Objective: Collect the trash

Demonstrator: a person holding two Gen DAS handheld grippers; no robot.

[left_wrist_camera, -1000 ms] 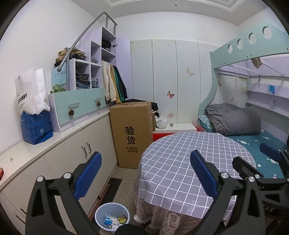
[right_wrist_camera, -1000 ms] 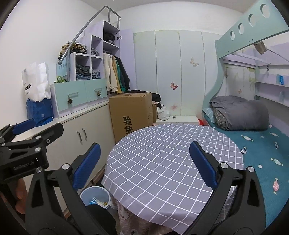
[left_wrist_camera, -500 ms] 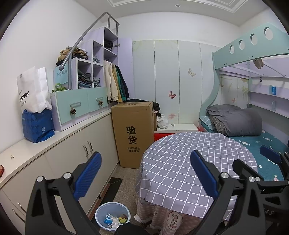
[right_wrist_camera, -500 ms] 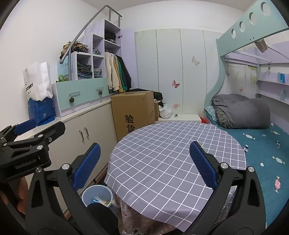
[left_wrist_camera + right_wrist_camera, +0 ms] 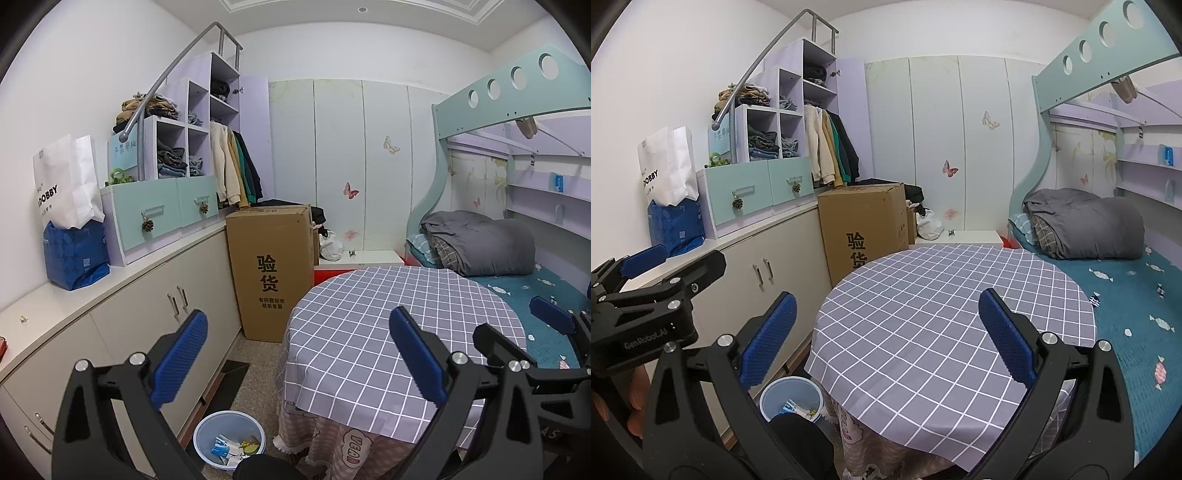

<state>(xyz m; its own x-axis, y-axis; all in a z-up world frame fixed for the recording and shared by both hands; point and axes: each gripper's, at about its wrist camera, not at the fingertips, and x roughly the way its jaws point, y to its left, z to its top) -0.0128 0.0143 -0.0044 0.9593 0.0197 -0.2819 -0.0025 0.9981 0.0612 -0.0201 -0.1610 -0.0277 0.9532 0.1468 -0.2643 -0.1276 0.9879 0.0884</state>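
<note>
Trash sits in the pale blue bin (image 5: pixel 229 440) on the floor at the near left, wedged between the white cabinets (image 5: pixel 155 317) and the round table (image 5: pixel 402 332) with its grey checked cloth. In the bin lie a blue-and-white wrapper, some white scraps and a bit of yellow, though the pieces are too small to tell apart with any certainty. The table top shows no litter from either view, so the step in hand looks like a search for the next piece, or a reach for the bin itself.

Left gripper (image 5: pixel 295 358) hangs in the air over the gap between cabinet and table, its blue pads wide apart and nothing between them. Right gripper (image 5: pixel 884 336) hovers over the near edge of the cloth, likewise spread and empty.

To do this well, I would keep both tools level and sweep the eye over the floor by the cardboard box (image 5: pixel 273 273) and under the hanging cloth edge, where light scraps may well hide. If the bin is the target, come down on its rim from above with the left tool, since that one is nearer, and grip the thin wall squarely; the bin stands close to the cabinet door and the cloth fringe, so a slanted approach could snag either.
</note>
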